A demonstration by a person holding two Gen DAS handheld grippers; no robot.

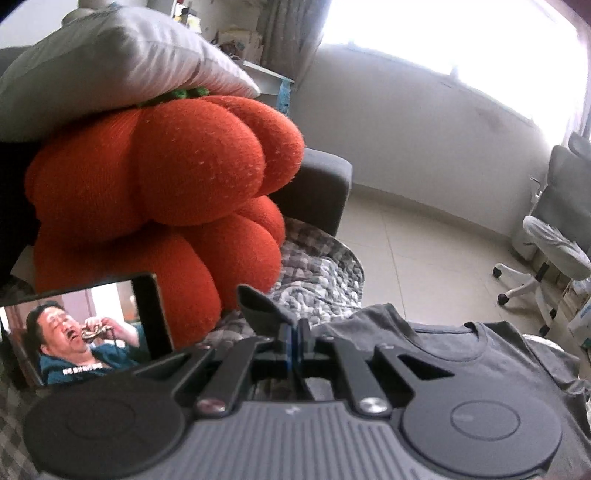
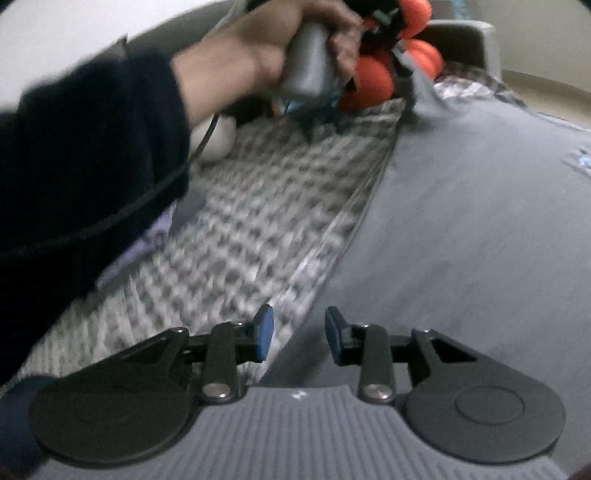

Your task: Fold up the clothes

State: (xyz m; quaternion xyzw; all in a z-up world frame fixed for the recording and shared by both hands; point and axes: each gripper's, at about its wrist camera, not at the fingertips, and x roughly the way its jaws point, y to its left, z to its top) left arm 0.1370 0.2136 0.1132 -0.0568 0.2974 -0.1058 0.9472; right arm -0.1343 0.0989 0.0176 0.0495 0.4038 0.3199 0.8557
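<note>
Pinching the grey T-shirt, left gripper lifts its sleeve.

Left wrist view: strong daylight from the window, blown out to pure white, glare washing the wall below it. Foreground reasonably sharp; the orange cushion is evenly lit, slightly soft. The phone screen glows bright.

Right wrist view: dimmer, flat, greyish light, no hard shadows. Heavy motion blur on the checked blanket and the hand; the dark sleeve is nearly black, no detail.

Both views: fisheye bending, dark vignette at the corners.
</note>
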